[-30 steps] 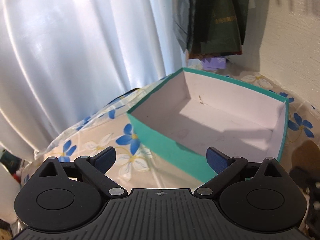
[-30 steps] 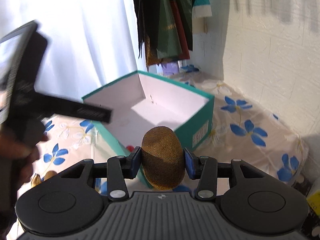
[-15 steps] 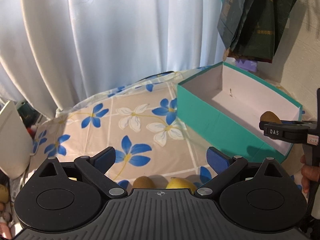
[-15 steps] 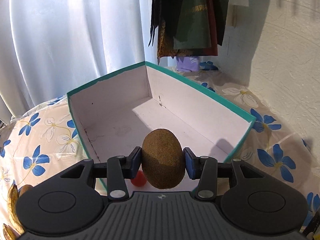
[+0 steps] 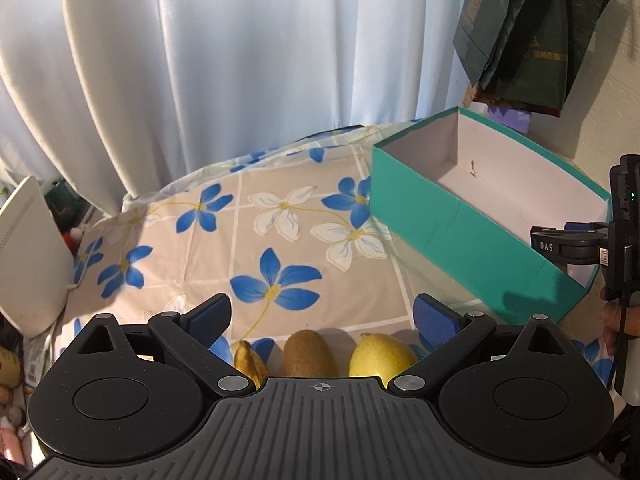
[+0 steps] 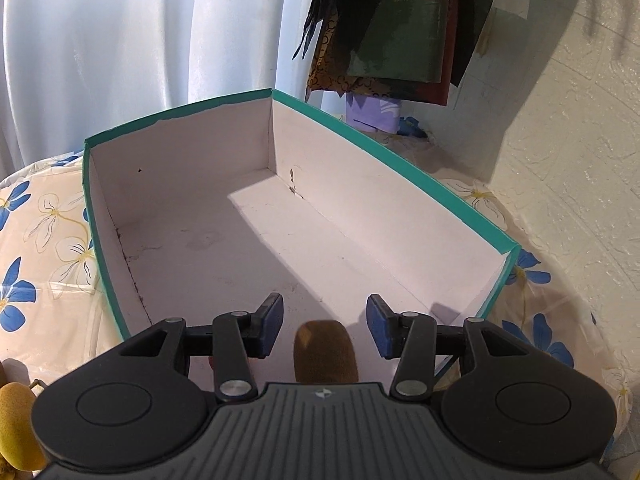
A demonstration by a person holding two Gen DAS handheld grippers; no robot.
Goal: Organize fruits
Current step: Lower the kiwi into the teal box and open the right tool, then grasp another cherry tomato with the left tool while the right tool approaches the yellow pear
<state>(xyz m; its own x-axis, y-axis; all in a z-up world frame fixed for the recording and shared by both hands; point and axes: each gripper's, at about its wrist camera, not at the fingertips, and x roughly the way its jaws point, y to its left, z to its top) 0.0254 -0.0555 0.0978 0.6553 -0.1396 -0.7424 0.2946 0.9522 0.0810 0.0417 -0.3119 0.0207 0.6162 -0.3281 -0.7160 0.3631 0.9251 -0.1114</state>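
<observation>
The right gripper (image 6: 325, 326) has just been opening: its jaws stand clear on both sides of the one kiwi (image 6: 325, 350) lying in the teal box (image 6: 404, 160). The left gripper (image 5: 322, 318) gapes wide and empty above one banana (image 5: 249, 362), one more kiwi (image 5: 309, 354) and one lemon (image 5: 380, 360) on the flowered cloth (image 5: 280, 216)

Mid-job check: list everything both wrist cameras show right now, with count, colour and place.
Cardboard box: one, teal outside, white inside, on the floral cloth.
Brown fuzzy kiwi: one, in the box below the right pads, gaps either side.
Second kiwi: one, brown, on the cloth.
Lemon: one, yellow, right of that kiwi.
Banana: one, spotted yellow, left of it.
Floral tablecloth: one, beige with blue and white flowers.
Curtain: white, behind.
Hanging bags: several, dark, on the wall.
Left gripper: open, empty.
Right gripper: open, jaws just widened.
</observation>
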